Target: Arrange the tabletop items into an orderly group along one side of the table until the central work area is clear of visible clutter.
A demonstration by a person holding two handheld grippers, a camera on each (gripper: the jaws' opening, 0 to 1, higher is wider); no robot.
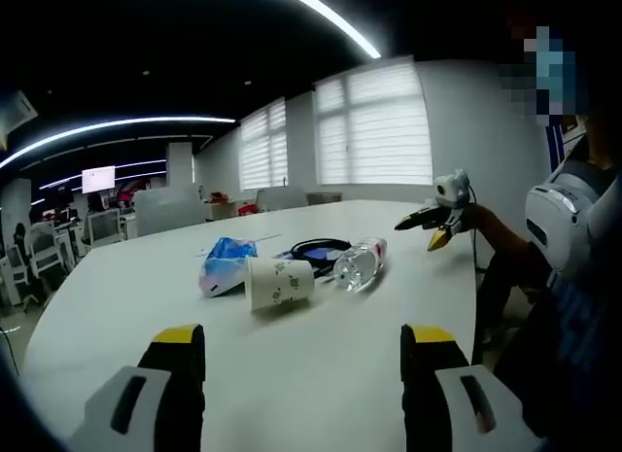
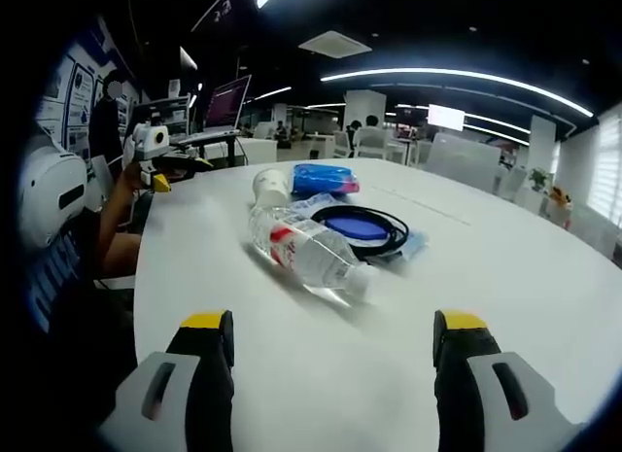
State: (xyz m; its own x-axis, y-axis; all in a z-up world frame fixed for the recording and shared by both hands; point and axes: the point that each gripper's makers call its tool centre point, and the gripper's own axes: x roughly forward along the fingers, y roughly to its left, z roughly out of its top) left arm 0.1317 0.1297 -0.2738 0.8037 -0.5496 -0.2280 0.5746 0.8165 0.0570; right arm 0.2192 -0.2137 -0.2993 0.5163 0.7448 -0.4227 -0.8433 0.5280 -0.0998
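Four items lie bunched near the middle of the white table [image 1: 321,374], with bare surface running out to its edges on every side — we have open room there. Our left hand-held gripper [image 1: 303,350] and right hand-held gripper [image 2: 330,340] both hover above the table with jaws spread wide, holding nothing. A clear plastic bottle [image 2: 309,251] lies on its side, touching a paper cup [image 1: 279,282], also tipped over. Just beside the cup sits a blue packet [image 1: 224,262]; behind the bottle we see a coiled black cable [image 2: 364,230] on something blue. Office chairs [image 1: 167,209] stand beyond the far edge.
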